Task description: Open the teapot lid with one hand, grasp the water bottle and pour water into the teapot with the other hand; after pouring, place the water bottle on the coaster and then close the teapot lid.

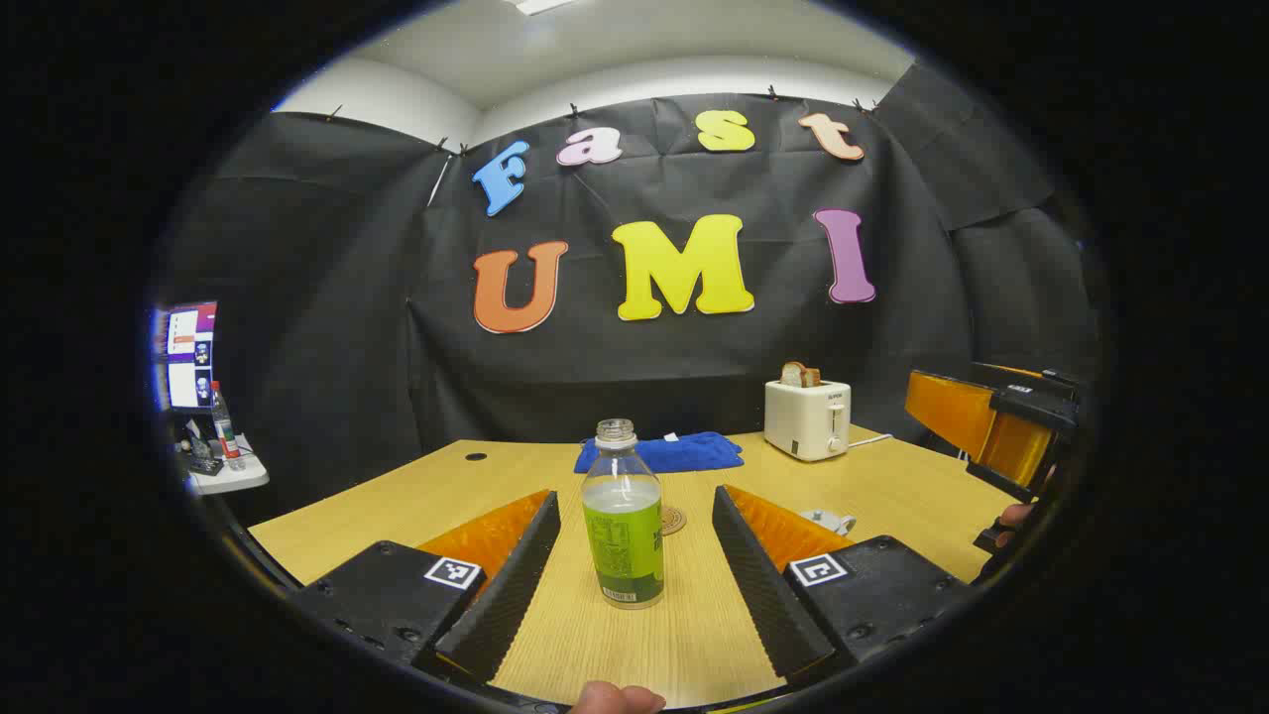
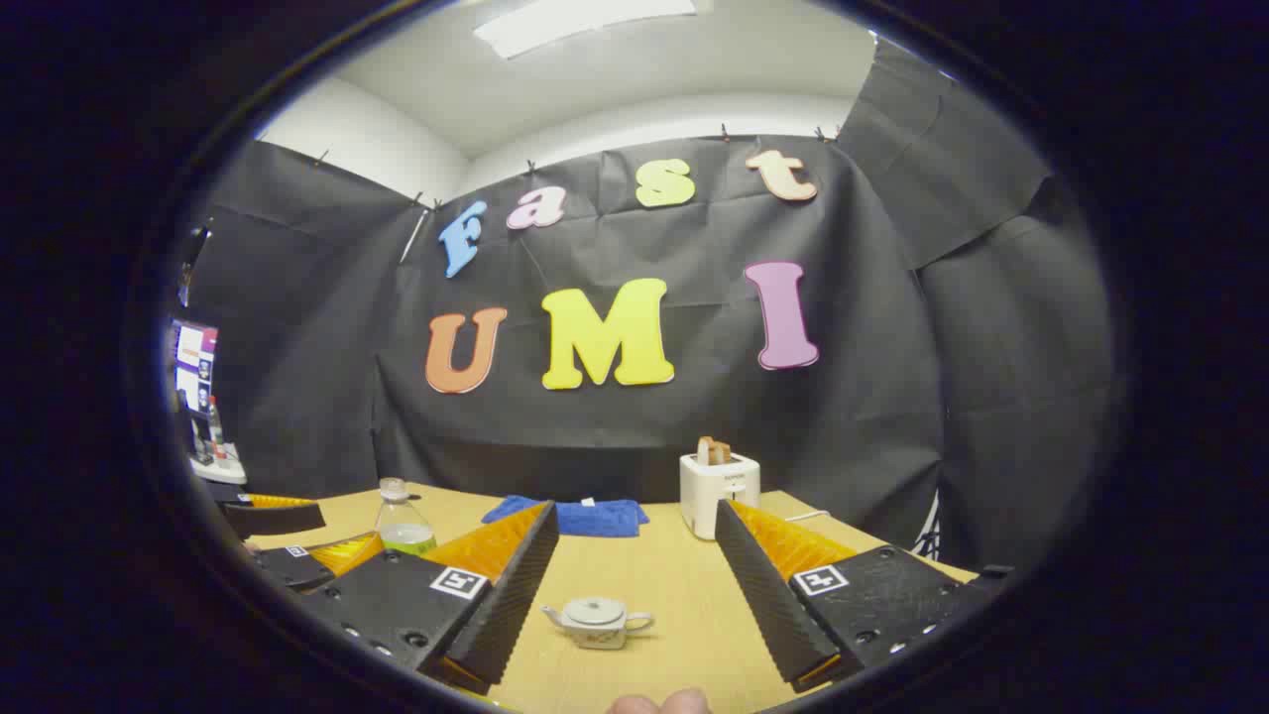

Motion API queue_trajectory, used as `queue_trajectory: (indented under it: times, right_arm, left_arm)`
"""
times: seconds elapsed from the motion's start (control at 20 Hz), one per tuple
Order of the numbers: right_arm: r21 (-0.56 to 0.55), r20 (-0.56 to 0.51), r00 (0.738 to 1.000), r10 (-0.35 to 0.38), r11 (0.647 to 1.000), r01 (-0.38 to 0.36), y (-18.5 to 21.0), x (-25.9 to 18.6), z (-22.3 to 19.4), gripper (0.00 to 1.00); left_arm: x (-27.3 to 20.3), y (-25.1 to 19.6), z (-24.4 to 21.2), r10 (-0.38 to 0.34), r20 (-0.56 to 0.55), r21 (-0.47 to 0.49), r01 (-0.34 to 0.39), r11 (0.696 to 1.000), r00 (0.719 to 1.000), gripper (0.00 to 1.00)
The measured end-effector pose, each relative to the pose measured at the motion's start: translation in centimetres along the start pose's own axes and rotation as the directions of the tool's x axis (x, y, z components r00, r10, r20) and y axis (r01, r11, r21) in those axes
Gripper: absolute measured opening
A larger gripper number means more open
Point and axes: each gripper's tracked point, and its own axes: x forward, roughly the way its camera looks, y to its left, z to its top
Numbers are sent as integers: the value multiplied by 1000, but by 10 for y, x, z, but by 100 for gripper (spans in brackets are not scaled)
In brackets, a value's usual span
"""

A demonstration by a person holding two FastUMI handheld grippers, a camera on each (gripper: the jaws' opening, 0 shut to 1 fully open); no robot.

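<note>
Teapot (image 2: 596, 622), water bottle (image 1: 623, 516), wooden table (image 1: 892, 486), toaster (image 1: 807, 418)

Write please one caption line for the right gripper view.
Open right gripper facing the lidded teapot on the table, toaster behind.

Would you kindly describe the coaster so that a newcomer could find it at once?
On the wooden table, look toward the blue cloth at the far edge. Just in front of it, behind the bottle, lies the coaster: a small round flat brown disc, the only flat round thing there.
</note>
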Motion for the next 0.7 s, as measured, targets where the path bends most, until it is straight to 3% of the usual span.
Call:
queue_trajectory:
  times: [0.25, 0.4, 0.7]
  right_arm:
    - [-69, 26, 1000, 10, 998, -9, 11, -4, 5, 95]
    - [-52, 39, 998, 54, 997, -52, 24, -6, 5, 96]
    - [-43, 33, 999, 41, 998, -39, 20, -6, 4, 97]
  left_arm:
    - [-2, 5, 4, 2, 9, -24, -2, 1000, 1000, 96]
    - [1, 8, -6, 6, -15, -22, -6, 1000, 1000, 97]
    - [1, 12, -3, 8, -6, -27, -8, 1000, 1000, 96]
